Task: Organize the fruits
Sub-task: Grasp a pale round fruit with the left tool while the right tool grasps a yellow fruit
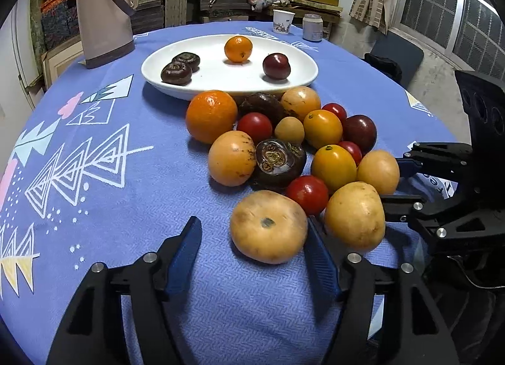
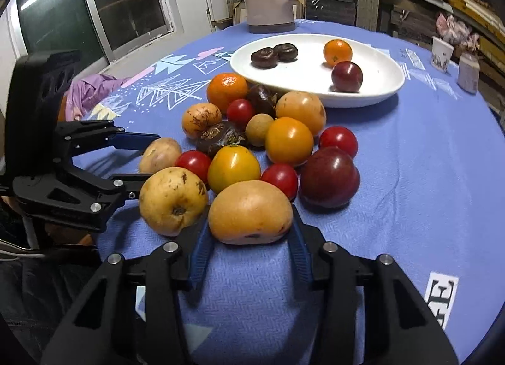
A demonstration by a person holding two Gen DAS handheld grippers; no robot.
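Note:
A pile of fruit lies on the blue tablecloth: tan pears, orange and yellow fruits, red tomatoes, dark plums and water chestnuts. A white plate [image 1: 221, 81] behind it holds two dark chestnuts, a small orange and a plum. My left gripper [image 1: 252, 232] is open, its fingers either side of a tan pear [image 1: 268, 226], the right finger touching it. My right gripper [image 2: 249, 226] has its blue pads against both sides of another tan-orange pear [image 2: 249, 215], which rests on the cloth. Each gripper shows in the other's view, the right [image 1: 407, 182] and the left [image 2: 142, 156].
A beige thermos jug [image 1: 104, 11] stands behind the plate at the left. A paper cup [image 1: 283, 21] and a small jar [image 1: 312, 27] stand at the table's far edge. Shelves of stacked boards lie beyond. The table edge curves close on the right.

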